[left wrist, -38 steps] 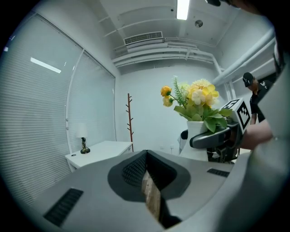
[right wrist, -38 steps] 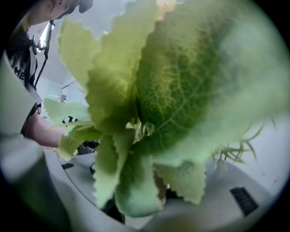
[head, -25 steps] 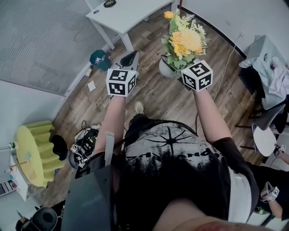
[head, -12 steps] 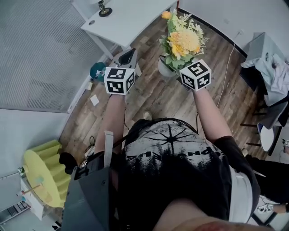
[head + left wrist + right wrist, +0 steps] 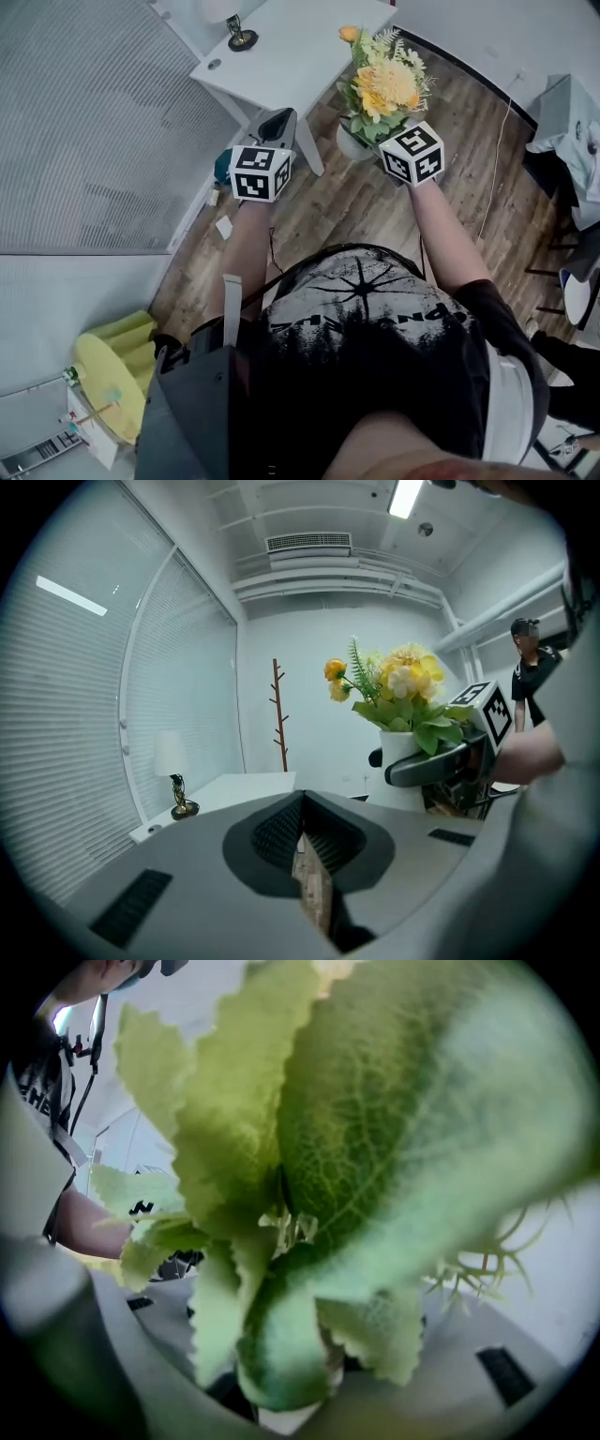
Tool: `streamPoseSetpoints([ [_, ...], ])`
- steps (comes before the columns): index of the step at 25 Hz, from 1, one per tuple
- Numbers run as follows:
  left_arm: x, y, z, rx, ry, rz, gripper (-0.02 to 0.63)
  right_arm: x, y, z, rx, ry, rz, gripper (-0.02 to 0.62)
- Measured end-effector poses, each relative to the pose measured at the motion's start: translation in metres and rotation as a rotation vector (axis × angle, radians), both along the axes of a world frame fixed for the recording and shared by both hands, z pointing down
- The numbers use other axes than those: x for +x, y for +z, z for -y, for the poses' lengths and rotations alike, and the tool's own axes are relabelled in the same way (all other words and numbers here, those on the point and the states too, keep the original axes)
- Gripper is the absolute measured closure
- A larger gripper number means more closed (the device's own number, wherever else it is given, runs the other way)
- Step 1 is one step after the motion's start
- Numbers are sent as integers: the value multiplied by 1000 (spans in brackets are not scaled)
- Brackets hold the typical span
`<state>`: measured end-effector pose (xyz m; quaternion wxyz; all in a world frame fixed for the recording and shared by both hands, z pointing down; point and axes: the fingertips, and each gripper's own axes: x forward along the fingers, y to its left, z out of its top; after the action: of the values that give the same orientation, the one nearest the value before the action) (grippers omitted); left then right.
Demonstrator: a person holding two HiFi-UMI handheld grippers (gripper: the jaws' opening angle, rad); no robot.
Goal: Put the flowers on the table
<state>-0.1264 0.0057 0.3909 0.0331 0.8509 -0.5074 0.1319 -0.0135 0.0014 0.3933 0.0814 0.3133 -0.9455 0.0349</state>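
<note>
Floor (image 5: pixel 356 202) wood-plank; table (image 5: pixel 300 56) matt white; vase (image 5: pixel 401 747) smooth white.

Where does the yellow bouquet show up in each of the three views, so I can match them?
Head view: bouquet upper centre-right, in a white vase.
Left gripper view: bouquet right of centre, above the white vase.
Right gripper view: bouquet leaves, close up, fill most of the frame.
Shared landmark: white table with a small lamp, in the head and left gripper views only.
</note>
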Motion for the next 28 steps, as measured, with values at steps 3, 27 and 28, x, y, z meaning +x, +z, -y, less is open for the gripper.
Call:
streamPoseSetpoints([
  [3,-12,7,15,-4,6,-3,594,-14,1,17,0,2,-8,348],
  [27,-35,39,185,-59,-130,-88,594,-34,14,199,-26,-130,-69,348],
  [28,-36,35,200,-59,-144,-91,594,-36,12,216,-27,-145,-69,348],
])
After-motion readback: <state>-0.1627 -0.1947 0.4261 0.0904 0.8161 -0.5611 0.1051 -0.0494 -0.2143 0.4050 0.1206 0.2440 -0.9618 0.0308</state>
